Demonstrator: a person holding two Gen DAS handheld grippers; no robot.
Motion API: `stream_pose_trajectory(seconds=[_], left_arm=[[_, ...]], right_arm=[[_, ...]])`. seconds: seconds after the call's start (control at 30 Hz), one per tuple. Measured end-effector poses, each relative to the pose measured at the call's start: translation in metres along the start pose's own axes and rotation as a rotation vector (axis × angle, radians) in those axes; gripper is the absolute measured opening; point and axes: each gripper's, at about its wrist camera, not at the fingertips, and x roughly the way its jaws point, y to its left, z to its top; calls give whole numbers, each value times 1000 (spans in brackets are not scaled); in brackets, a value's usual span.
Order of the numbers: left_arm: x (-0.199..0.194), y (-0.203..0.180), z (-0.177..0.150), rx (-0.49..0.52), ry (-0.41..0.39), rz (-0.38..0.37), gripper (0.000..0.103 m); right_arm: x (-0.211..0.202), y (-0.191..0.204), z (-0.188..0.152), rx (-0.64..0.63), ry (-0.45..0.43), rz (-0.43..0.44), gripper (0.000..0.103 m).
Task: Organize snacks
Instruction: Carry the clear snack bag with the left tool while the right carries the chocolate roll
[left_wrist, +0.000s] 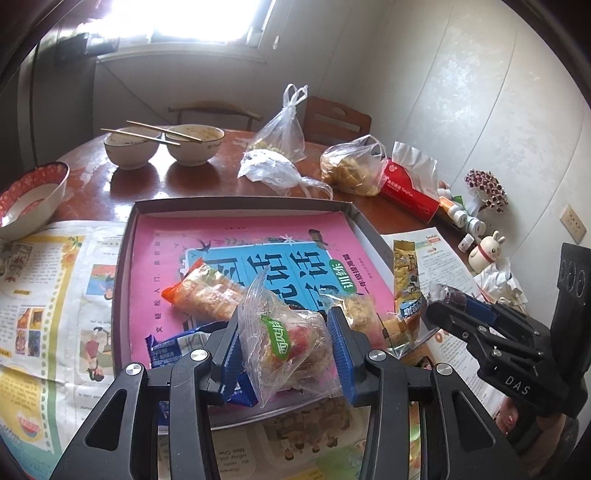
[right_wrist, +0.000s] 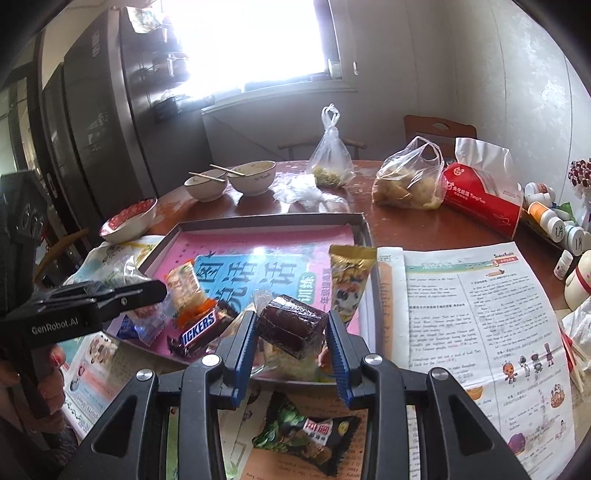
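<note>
A shallow grey box tray (left_wrist: 240, 202) lined with a pink and blue booklet holds several snacks: an orange packet (left_wrist: 207, 291), a blue packet (left_wrist: 181, 341), a yellow bar (left_wrist: 404, 273). My left gripper (left_wrist: 284, 345) is shut on a clear packet with a green label (left_wrist: 286, 341), just above the tray's near edge. My right gripper (right_wrist: 291, 328) is shut on a dark brown wrapped cake (right_wrist: 291, 325), over the tray's near right corner (right_wrist: 364, 225). A Snickers bar (right_wrist: 197, 328) lies in the tray. A dark snack bag (right_wrist: 314, 437) lies on the newspaper below.
Two bowls with chopsticks (left_wrist: 164, 146), a red-rimmed bowl (left_wrist: 31, 199), plastic food bags (left_wrist: 354, 166), a red tissue pack (left_wrist: 410, 186), pill bottles (left_wrist: 465, 218) and a rabbit figure (left_wrist: 485, 253) stand on the wooden table. Newspapers (left_wrist: 48, 291) lie beside the tray.
</note>
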Motion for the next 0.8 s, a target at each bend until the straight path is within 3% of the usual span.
stream_pose_trajectory(seconds=[0.47, 0.8], left_arm=[[18, 2, 12, -12, 76, -5, 45], [28, 7, 16, -10, 111, -1, 45]], right_arm=[[16, -12, 18, 28, 50, 5, 38], [26, -4, 18, 9, 85, 54, 37]])
